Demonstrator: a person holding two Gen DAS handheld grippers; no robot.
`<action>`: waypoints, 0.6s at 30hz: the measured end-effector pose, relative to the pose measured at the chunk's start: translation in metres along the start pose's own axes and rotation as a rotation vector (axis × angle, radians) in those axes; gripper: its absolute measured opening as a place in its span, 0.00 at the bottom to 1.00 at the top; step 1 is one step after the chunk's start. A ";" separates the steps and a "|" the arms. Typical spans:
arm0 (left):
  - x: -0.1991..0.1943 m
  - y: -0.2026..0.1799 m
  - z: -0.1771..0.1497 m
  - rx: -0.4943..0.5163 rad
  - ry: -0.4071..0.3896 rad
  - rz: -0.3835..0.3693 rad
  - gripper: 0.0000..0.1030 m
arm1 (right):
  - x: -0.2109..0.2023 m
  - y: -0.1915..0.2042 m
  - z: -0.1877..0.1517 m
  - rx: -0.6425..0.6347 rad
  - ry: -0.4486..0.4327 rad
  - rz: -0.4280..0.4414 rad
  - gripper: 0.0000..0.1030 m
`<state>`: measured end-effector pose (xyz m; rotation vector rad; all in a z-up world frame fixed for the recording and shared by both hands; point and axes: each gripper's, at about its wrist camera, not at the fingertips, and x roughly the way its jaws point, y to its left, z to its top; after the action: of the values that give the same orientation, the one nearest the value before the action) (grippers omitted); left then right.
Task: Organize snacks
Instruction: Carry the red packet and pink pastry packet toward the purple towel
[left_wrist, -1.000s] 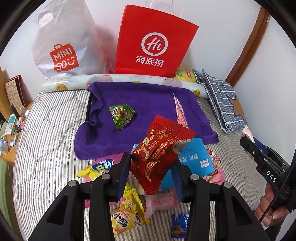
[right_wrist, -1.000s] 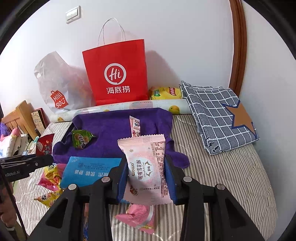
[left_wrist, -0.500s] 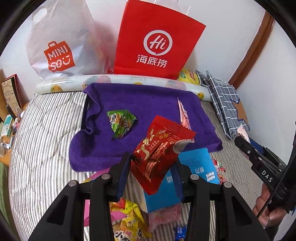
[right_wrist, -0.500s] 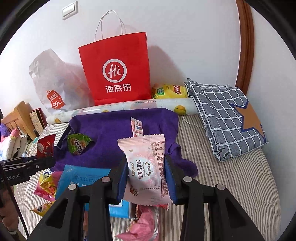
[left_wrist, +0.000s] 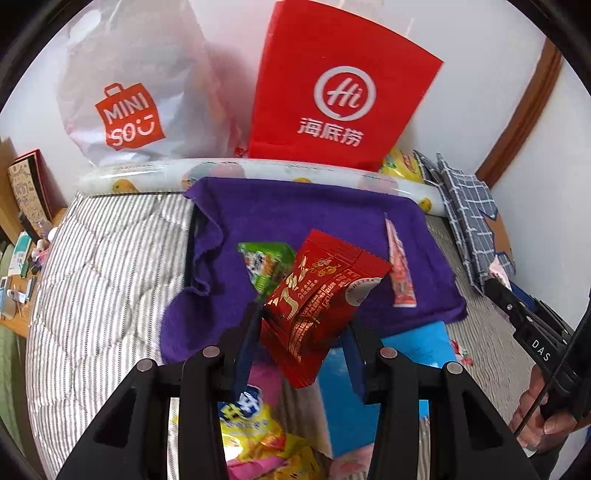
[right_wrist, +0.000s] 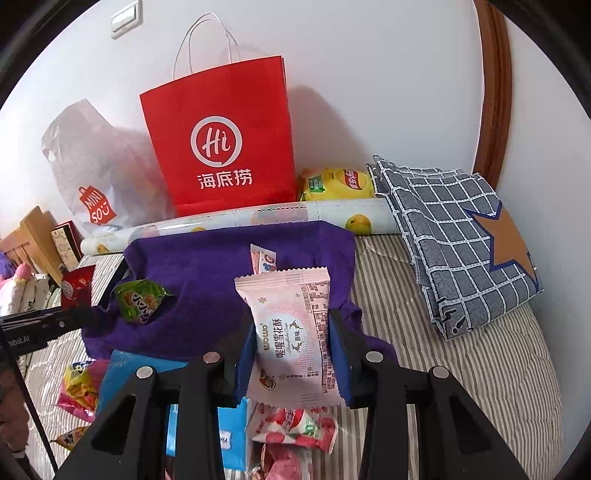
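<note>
My left gripper (left_wrist: 301, 345) is shut on a red snack packet (left_wrist: 317, 306), held tilted above the near edge of the purple towel (left_wrist: 295, 214). On the towel lie a green snack packet (left_wrist: 264, 264) and a thin pink stick packet (left_wrist: 399, 273). My right gripper (right_wrist: 291, 347) is shut on a pale pink snack packet (right_wrist: 291, 332), upright over the towel's (right_wrist: 207, 266) near right corner. The green packet (right_wrist: 140, 299) and the pink stick packet (right_wrist: 263, 258) show beyond it. The left gripper with its red packet (right_wrist: 75, 286) appears at the left edge.
A red paper bag (right_wrist: 225, 140), a white Miniso bag (left_wrist: 129, 88), a rolled printed mat (right_wrist: 258, 218) and a yellow chip bag (right_wrist: 338, 184) line the wall. A checked folded cloth (right_wrist: 454, 240) lies right. A blue pack (left_wrist: 373, 387) and several loose snacks (right_wrist: 81, 384) lie on the striped bed.
Both grippers have moved forward toward the purple towel with their packets still held. The towel, bags and wall look larger and closer in both views.
</note>
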<state>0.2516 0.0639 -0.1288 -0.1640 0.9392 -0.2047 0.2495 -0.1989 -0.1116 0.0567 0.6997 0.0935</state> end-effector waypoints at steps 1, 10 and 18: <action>0.001 0.003 0.001 -0.006 0.000 0.005 0.42 | 0.003 0.000 0.001 0.000 0.002 0.001 0.34; 0.020 0.021 0.010 -0.044 0.027 0.038 0.42 | 0.029 0.000 0.006 0.001 0.036 -0.004 0.34; 0.039 0.024 0.017 -0.029 0.054 0.048 0.42 | 0.058 -0.006 0.009 0.021 0.088 0.000 0.34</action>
<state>0.2900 0.0783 -0.1550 -0.1631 0.9995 -0.1521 0.3000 -0.1992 -0.1422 0.0728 0.7889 0.0886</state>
